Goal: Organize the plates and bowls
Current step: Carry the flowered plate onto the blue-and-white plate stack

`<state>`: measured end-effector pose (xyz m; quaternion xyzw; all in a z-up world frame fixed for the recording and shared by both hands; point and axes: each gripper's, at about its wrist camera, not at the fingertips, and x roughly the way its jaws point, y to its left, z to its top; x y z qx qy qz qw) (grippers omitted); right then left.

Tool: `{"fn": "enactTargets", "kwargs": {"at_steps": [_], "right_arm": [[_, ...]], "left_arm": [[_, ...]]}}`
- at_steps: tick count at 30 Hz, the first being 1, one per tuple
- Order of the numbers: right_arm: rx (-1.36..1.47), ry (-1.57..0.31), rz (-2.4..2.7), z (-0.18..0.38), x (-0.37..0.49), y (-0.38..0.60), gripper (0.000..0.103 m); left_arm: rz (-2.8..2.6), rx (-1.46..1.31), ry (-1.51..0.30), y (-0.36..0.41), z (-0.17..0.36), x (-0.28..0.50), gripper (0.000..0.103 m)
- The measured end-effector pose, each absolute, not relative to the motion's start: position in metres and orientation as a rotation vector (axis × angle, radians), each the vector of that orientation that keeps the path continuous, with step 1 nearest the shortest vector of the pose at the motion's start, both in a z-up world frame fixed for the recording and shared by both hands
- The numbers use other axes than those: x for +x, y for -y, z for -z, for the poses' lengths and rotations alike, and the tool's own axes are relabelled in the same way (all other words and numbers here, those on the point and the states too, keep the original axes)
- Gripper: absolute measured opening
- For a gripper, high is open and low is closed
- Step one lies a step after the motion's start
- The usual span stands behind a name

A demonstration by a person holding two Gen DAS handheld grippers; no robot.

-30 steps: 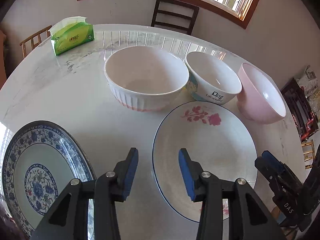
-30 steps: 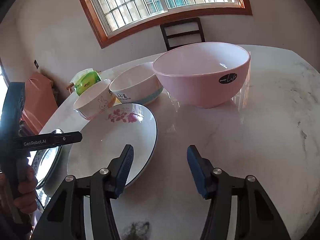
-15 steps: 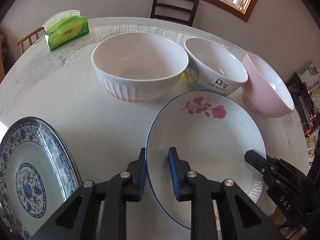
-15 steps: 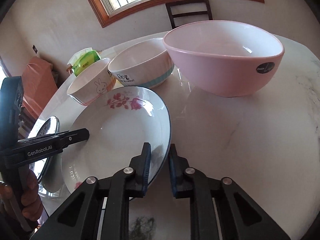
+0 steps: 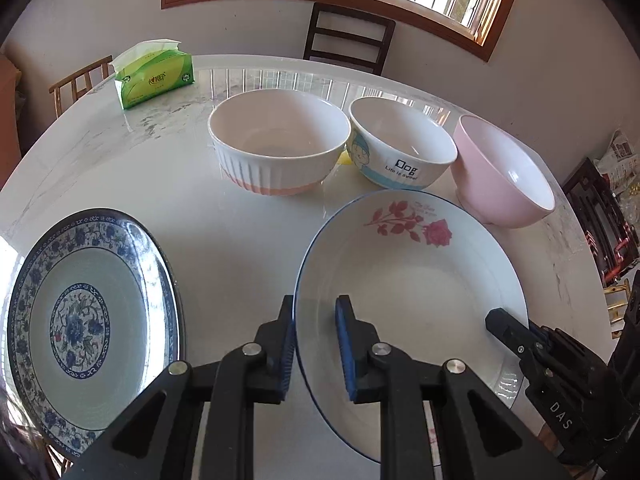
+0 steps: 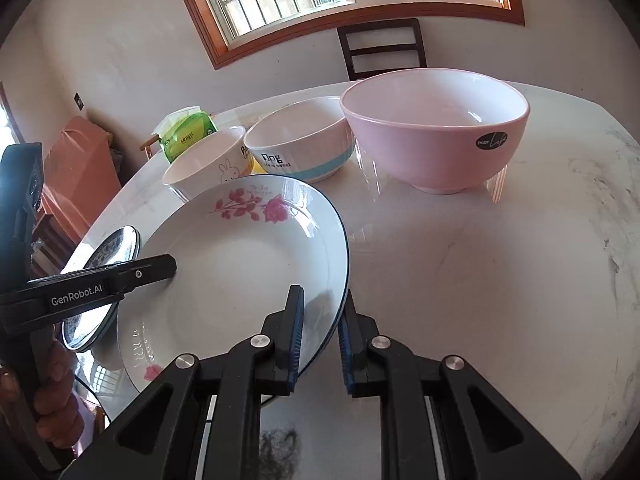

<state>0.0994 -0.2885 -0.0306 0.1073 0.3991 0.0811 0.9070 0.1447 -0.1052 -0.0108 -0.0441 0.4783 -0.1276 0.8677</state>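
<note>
A white plate with pink roses (image 5: 408, 272) (image 6: 240, 256) is held off the marble table (image 5: 224, 236) by both grippers. My left gripper (image 5: 316, 344) is shut on its left rim. My right gripper (image 6: 320, 336) is shut on its right rim; it shows in the left wrist view (image 5: 532, 348). A blue-patterned plate (image 5: 84, 312) (image 6: 108, 264) lies to the left. Behind stand a ribbed white bowl (image 5: 280, 148) (image 6: 208, 164), a "Dog" bowl (image 5: 400, 148) (image 6: 300, 144) and a pink bowl (image 5: 500, 172) (image 6: 436, 128).
A green tissue pack (image 5: 156, 74) (image 6: 188, 134) sits at the table's far left. A dark chair (image 5: 348, 36) (image 6: 384, 48) stands behind the table under the window. The left gripper's body (image 6: 80, 292) reaches across the rose plate in the right wrist view.
Both grippers closed from open onto opposite rims of the rose plate, and the plate has lifted off the table, tilting a little.
</note>
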Motion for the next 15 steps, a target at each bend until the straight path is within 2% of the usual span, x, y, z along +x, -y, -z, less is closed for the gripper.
{"fn": "enactTargets", "kwargs": {"at_steps": [6, 15], "right_arm": [[0.219, -0.810, -0.218, 0.018, 0.076, 0.270, 0.015], [0.162, -0.813, -0.345, 0.007, 0.071, 0.204, 0.015]], "left_arm": [[0.230, -0.106, -0.948, 0.082, -0.007, 0.110, 0.019], [0.137, -0.183, -0.923, 0.007, -0.020, 0.073, 0.019]]}}
